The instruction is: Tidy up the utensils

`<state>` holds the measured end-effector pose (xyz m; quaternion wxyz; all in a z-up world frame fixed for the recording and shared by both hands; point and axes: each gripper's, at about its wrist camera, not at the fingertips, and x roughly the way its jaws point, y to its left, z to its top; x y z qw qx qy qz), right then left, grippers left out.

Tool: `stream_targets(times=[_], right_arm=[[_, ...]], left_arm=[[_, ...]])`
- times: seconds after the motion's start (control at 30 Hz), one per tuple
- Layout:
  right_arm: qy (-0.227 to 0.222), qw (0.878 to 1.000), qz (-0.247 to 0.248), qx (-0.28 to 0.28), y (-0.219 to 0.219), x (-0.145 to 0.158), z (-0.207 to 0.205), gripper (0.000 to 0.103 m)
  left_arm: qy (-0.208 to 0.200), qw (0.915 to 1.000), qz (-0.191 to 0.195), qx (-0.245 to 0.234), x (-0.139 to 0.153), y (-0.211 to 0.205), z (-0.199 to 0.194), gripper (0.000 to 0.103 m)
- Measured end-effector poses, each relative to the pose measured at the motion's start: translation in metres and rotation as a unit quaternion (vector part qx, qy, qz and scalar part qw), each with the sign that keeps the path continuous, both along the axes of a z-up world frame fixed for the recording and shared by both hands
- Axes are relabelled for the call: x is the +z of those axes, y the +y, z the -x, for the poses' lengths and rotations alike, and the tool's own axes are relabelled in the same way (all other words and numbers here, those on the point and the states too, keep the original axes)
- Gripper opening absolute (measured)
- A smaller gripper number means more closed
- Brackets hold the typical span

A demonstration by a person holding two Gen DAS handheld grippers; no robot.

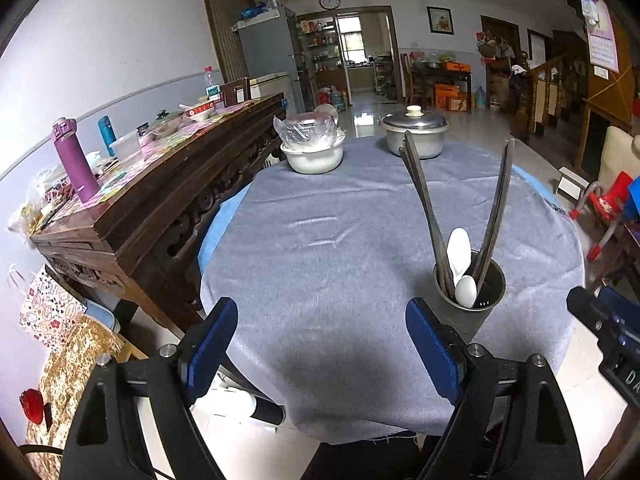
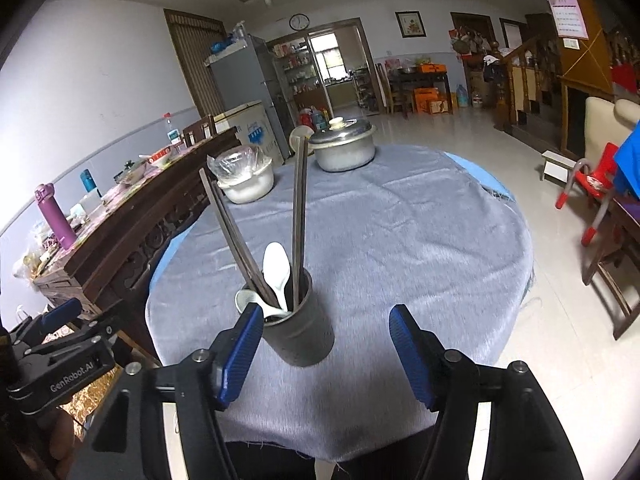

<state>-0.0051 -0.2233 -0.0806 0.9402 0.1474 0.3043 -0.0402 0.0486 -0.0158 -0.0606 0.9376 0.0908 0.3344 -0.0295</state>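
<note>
Right wrist view: right hand-held gripper (image 2: pixel 324 354) tilts down, jaws apart around (seemingly not touching) the utensil cup (image 2: pixel 298 320).

Pale walls, wall clock (image 1: pixel 329 1), glossy tiled floor (image 2: pixel 460 132), carved wooden sideboard (image 1: pixel 160 184), grey fridge (image 1: pixel 270 46), daylit doorway beyond.

Before my blue-padded black left gripper (image 1: pixel 322 354) and right gripper (image 2: pixel 322 354), a dark grey holder (image 2: pixel 298 330) carries brown chopsticks (image 2: pixel 298 216) and white spoons (image 2: pixel 276 266) on a grey-blue tablecloth (image 2: pixel 400 248), beside a silver pot (image 2: pixel 344 150).
</note>
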Motion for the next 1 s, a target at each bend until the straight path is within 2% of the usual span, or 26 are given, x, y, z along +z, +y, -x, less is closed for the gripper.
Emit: stream_targets(times=[1.0], right_arm=[[0.000, 1.000, 0.012, 0.000, 0.010, 0.003, -0.007, 0.070]], left_arm=[[0.018, 0.9997, 0.012, 0.012, -0.008, 0.007, -0.015, 0.086]])
